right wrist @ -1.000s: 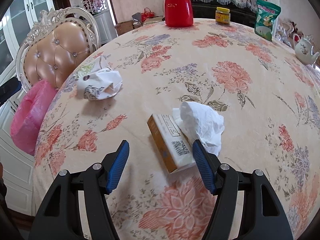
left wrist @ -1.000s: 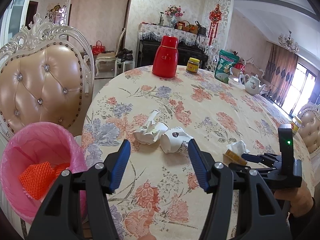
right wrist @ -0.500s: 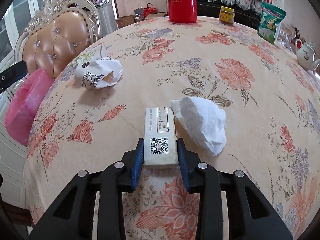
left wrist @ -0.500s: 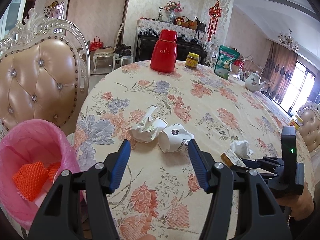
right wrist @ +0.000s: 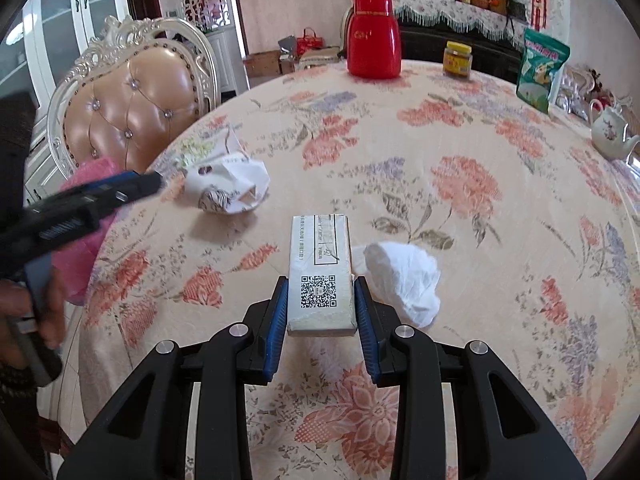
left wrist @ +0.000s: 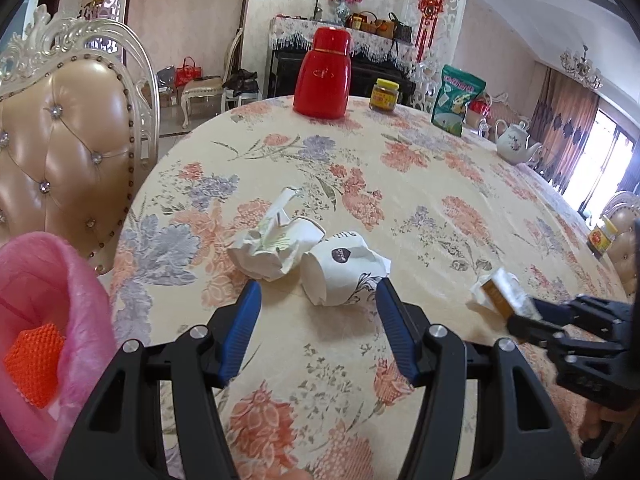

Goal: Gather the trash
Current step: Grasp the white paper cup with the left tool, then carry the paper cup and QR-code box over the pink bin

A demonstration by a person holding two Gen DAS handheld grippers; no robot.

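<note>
One orange piece (left wrist: 34,364) already lies in pink bin (left wrist: 60,280). Right gripper (right wrist: 320,308) fingers clamp small box (right wrist: 320,264), raised off table (right wrist: 460,128). Left gripper (left wrist: 318,320) half open, empty, nearing two crumpled cups (left wrist: 340,268). White tissue (right wrist: 404,276) remains on table.

A small flat box (right wrist: 322,276), white with a QR code on top and a brown side, is pressed between the jaws of the right gripper (right wrist: 321,308), above the counter. Just beside it lies a crumpled white tissue (right wrist: 404,276). Further left, two crushed paper cups lie on their sides, touching: one with dark print (left wrist: 342,270) and one with green print (left wrist: 272,246).
</note>
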